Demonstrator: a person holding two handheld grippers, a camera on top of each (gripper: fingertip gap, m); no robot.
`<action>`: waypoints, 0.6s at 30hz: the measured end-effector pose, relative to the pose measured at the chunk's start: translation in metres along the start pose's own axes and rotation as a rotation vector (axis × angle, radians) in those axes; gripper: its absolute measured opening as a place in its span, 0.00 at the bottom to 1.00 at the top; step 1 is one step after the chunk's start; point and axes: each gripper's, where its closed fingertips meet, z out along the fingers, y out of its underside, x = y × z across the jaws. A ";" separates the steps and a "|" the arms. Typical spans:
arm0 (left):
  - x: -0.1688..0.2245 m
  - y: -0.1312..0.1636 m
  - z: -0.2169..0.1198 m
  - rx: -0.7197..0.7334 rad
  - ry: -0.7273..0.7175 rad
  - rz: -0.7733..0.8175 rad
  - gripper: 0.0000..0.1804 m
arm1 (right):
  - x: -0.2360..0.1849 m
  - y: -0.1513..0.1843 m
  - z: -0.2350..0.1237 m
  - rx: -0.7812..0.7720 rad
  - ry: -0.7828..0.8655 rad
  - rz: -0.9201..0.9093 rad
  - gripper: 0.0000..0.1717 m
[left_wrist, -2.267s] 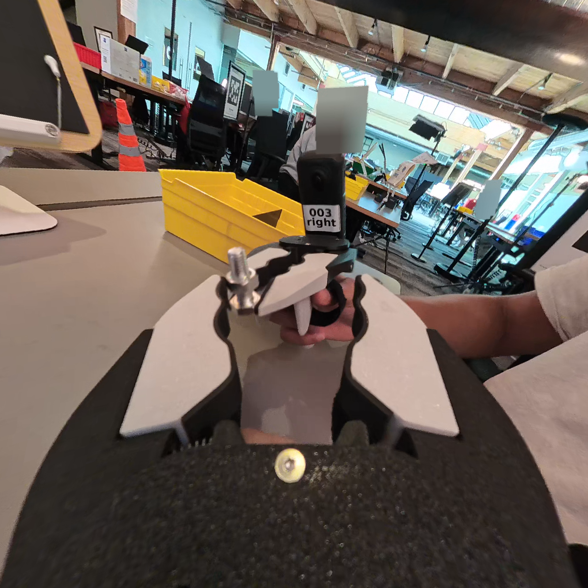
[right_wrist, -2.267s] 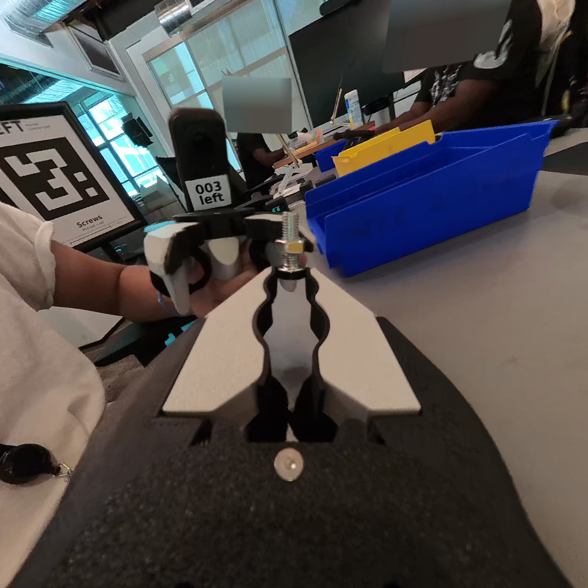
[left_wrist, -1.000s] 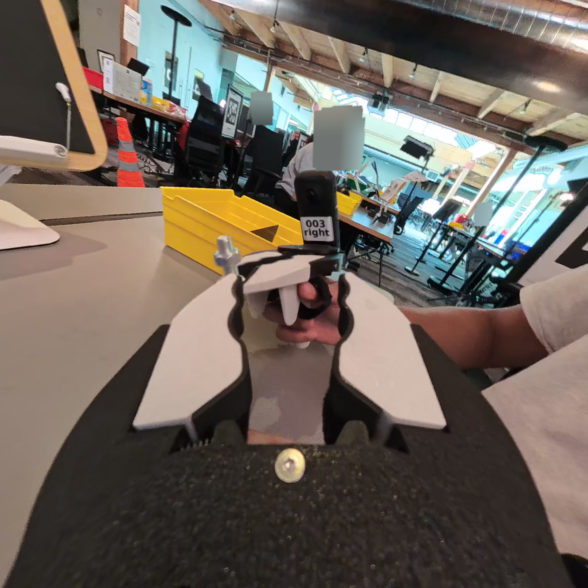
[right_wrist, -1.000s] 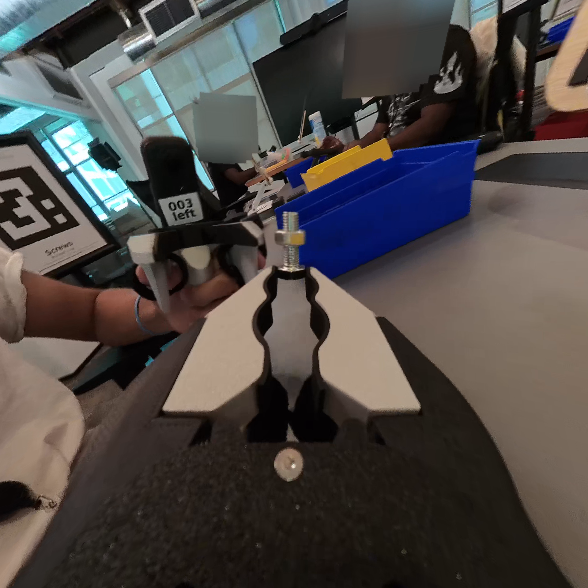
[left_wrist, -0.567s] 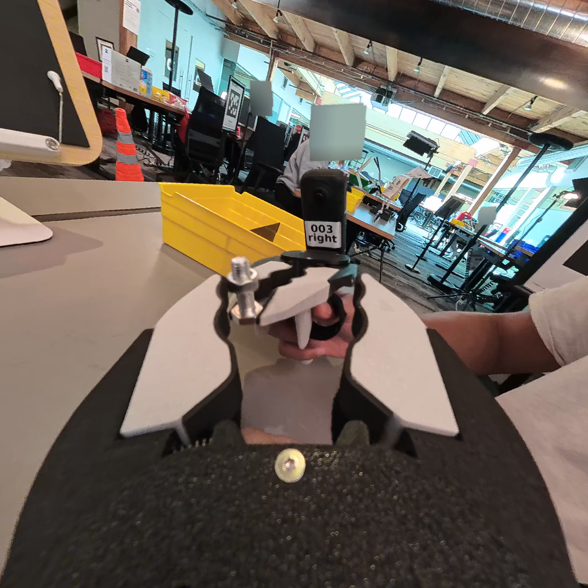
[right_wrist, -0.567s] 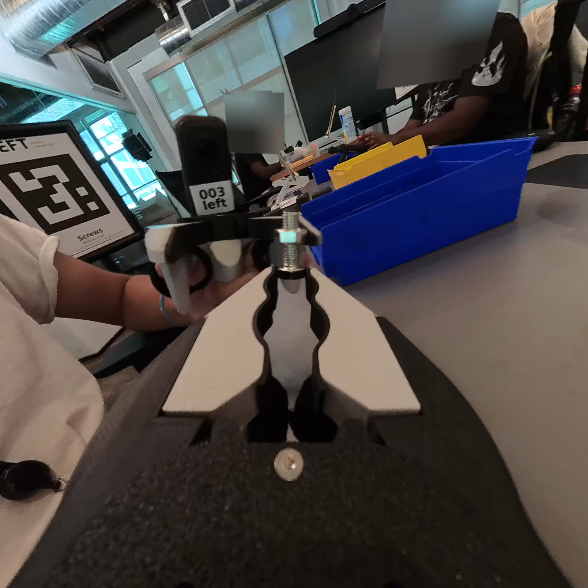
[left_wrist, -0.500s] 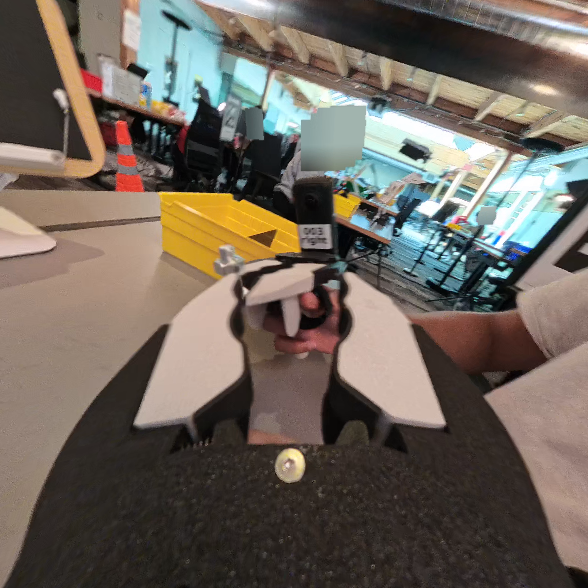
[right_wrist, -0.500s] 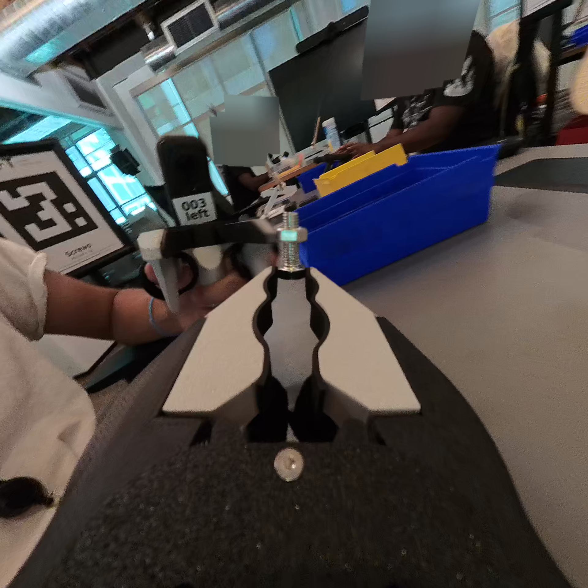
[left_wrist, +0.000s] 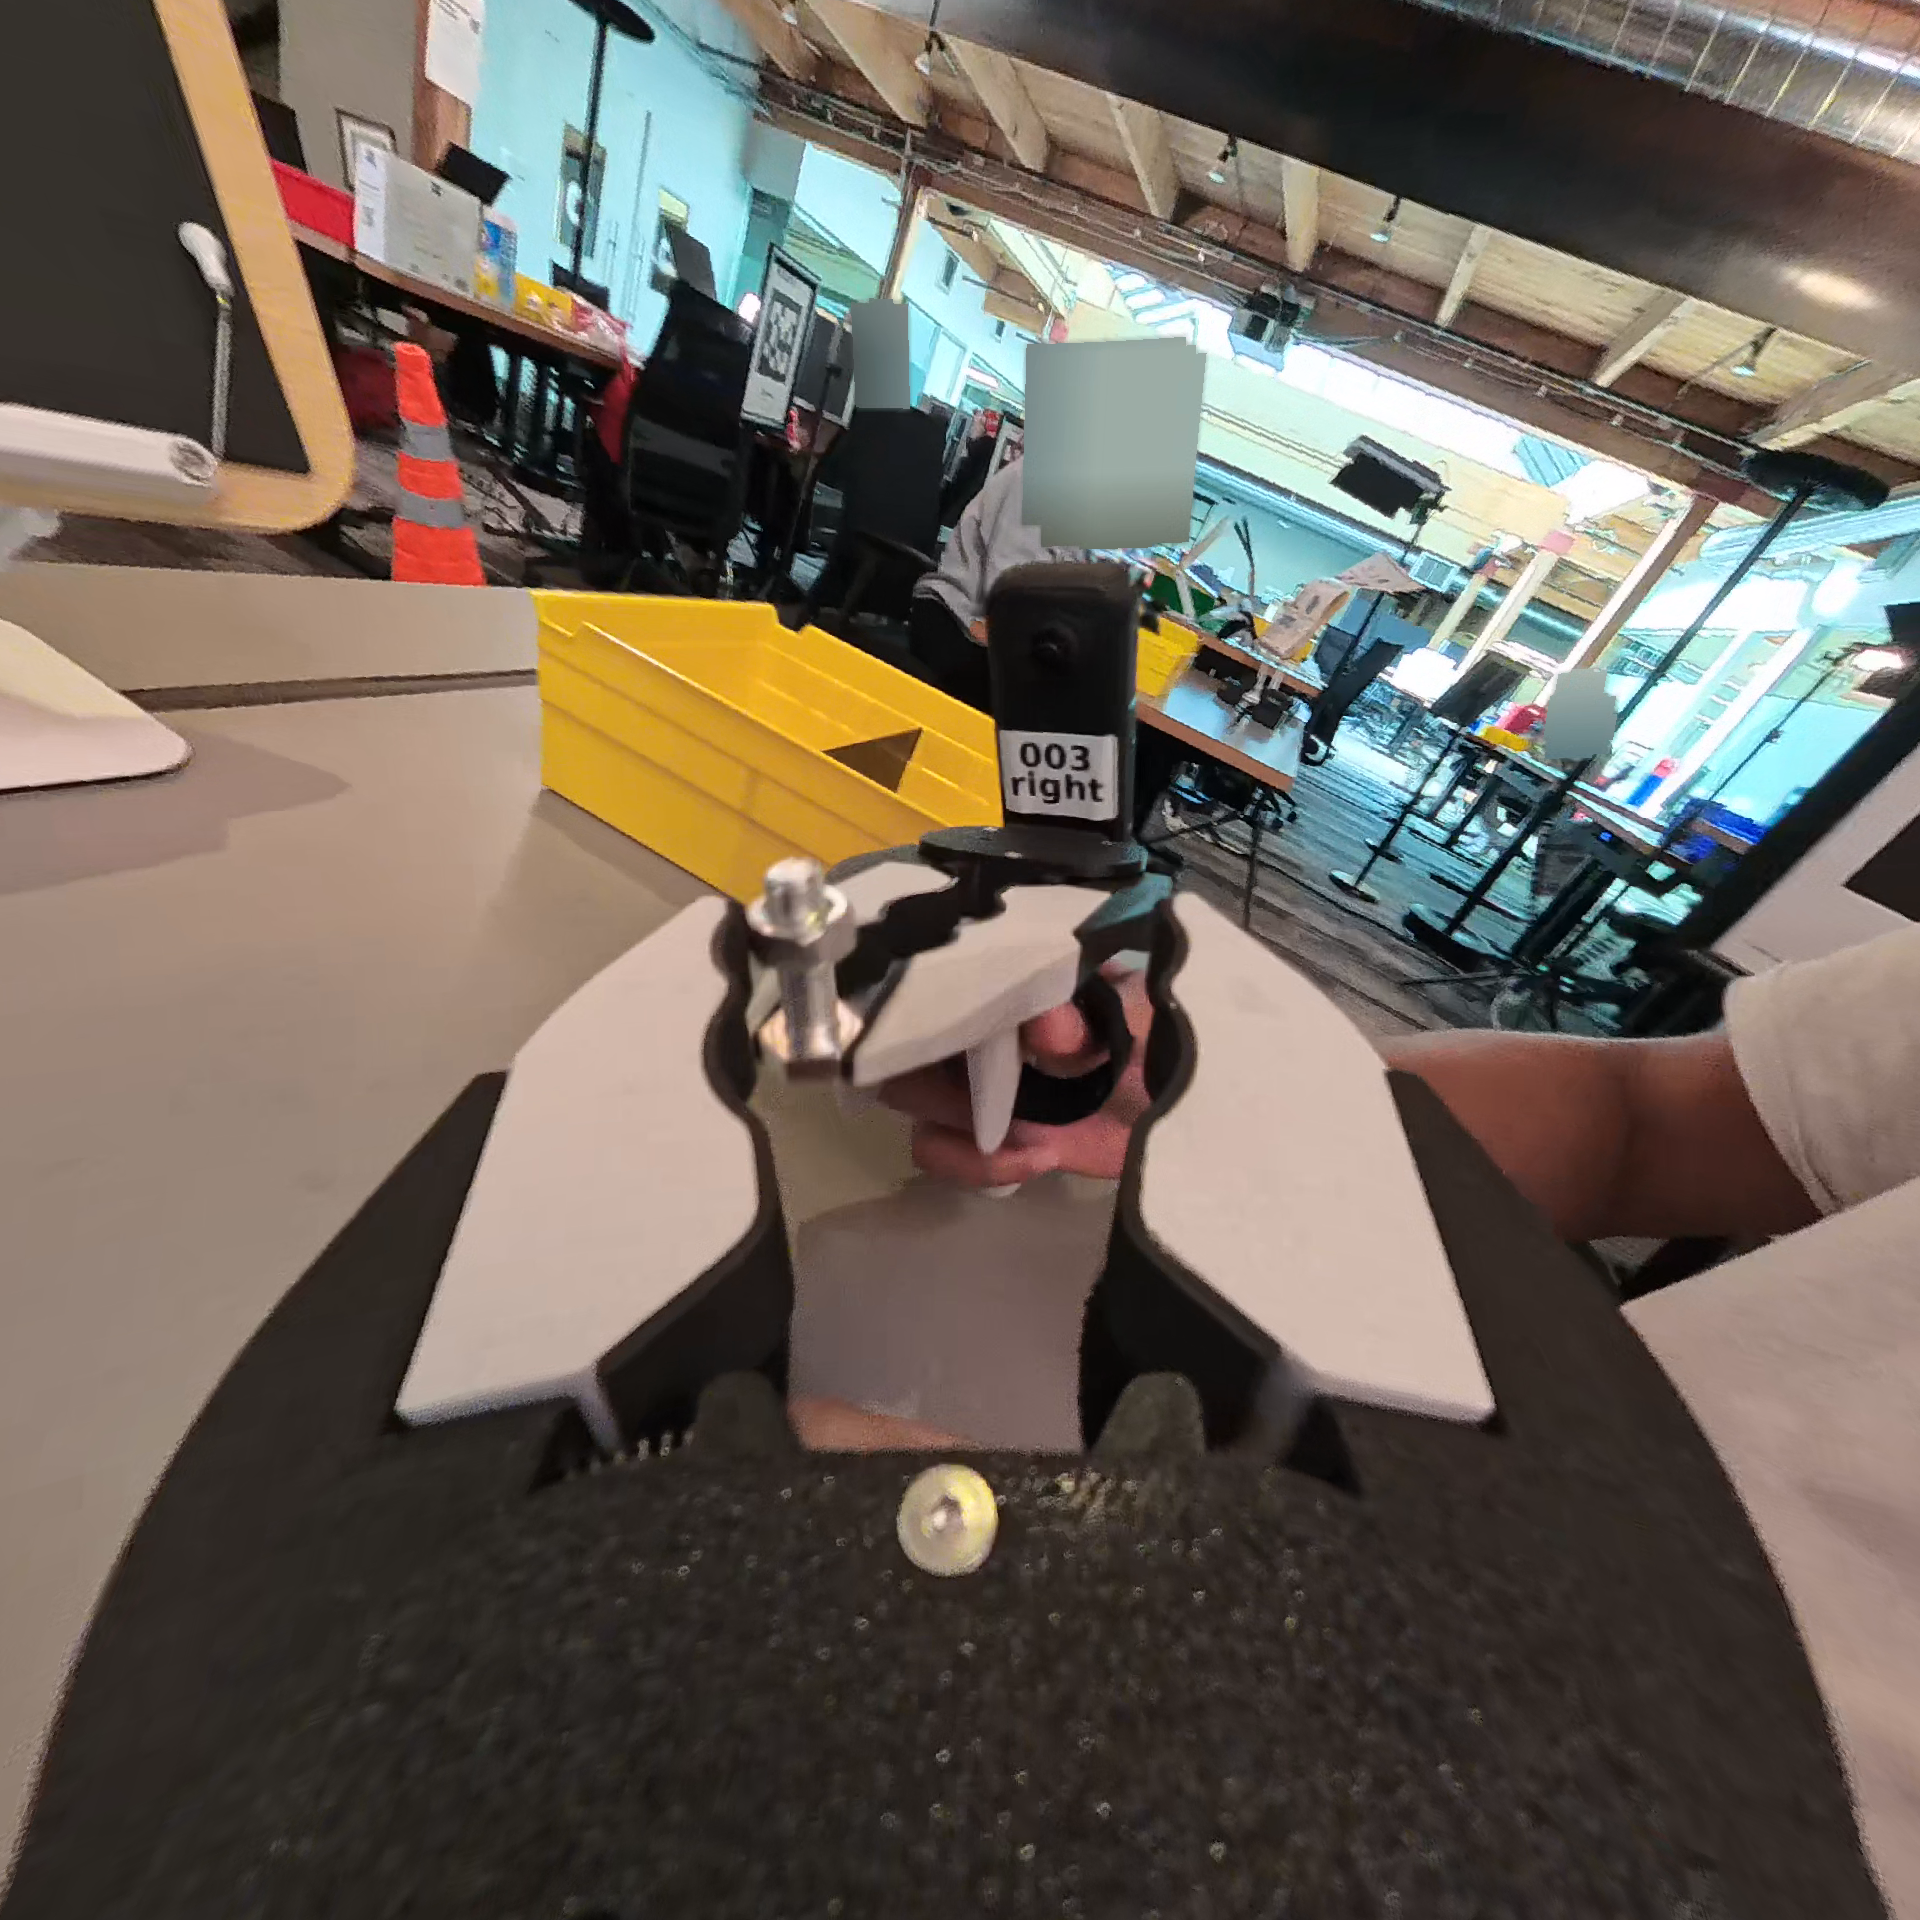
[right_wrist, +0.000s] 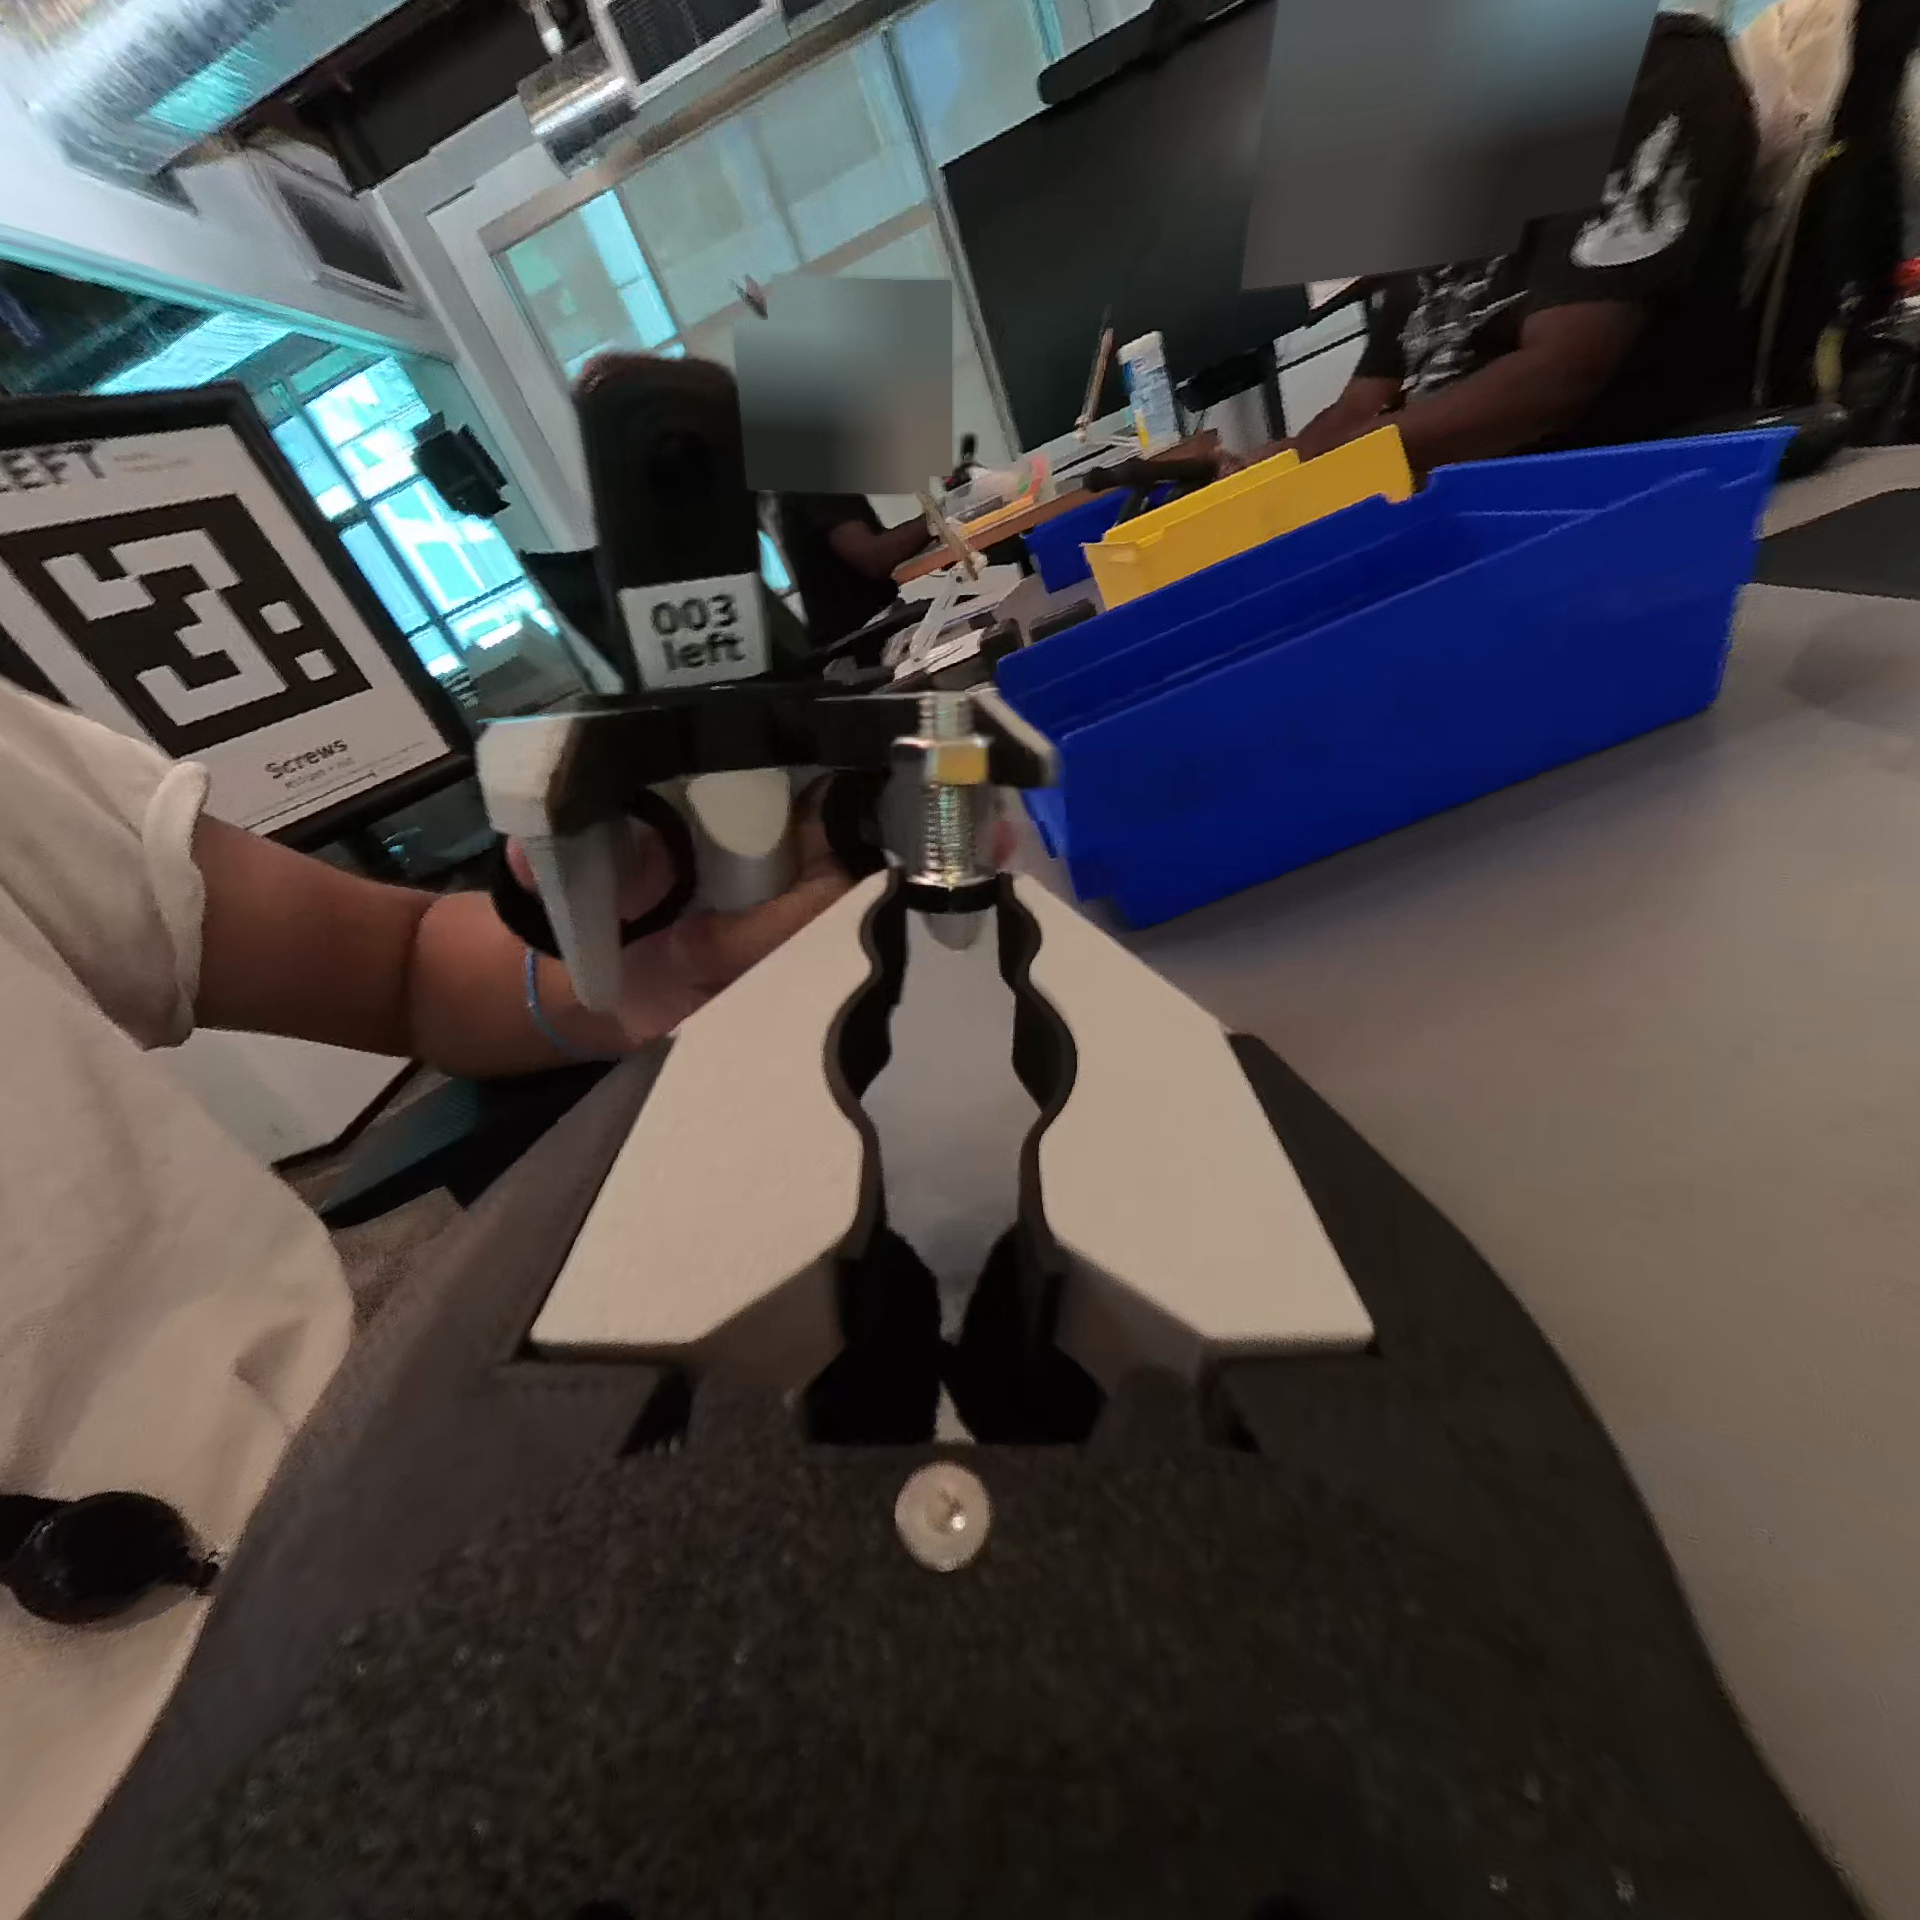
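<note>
Two hand-held grippers are meeting over a plain grey table (right_wrist: 1558, 1039), its top lying bare around them. Behind it a big open workshop is stretching away, with wooden ceiling beams, teal walls, rows of work tables, black office chairs and light stands. One orange traffic cone (left_wrist: 428, 468) is standing on the floor beyond the table, and one framed sign with a black-and-white square marker (right_wrist: 197, 613) is leaning at the table's near-left side in the right wrist view.

One silver bolt (right_wrist: 943, 821) with one hex nut (right_wrist: 940, 761) threaded near its upper end is standing upright in the right gripper (right_wrist: 945, 904), whose fingertips are pinching the bolt's lower end. The left gripper (left_wrist: 948, 935) is hanging spread wide, one of its fingers (left_wrist: 665, 1039) sitting just beside the nut; whether it is touching cannot be told.

One yellow bin (left_wrist: 727, 727) is sitting on the table behind the right gripper in the left wrist view. One long blue bin (right_wrist: 1403, 665) is resting on the table near the bolt in the right wrist view, with one more yellow bin (right_wrist: 1247, 520) behind it. At least two people are sitting at desks farther back, and a white-sleeved arm is holding each gripper.
</note>
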 end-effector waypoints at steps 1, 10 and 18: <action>0.000 -0.002 -0.004 0.012 -0.011 0.011 0.39 | 0.006 -0.004 -0.005 0.019 0.024 0.006 0.10; -0.010 -0.005 -0.010 0.016 -0.016 -0.006 0.35 | 0.004 -0.002 -0.005 0.012 0.012 0.018 0.10; -0.002 -0.003 -0.007 -0.003 0.005 0.015 0.33 | 0.010 -0.007 -0.007 0.035 0.041 0.022 0.10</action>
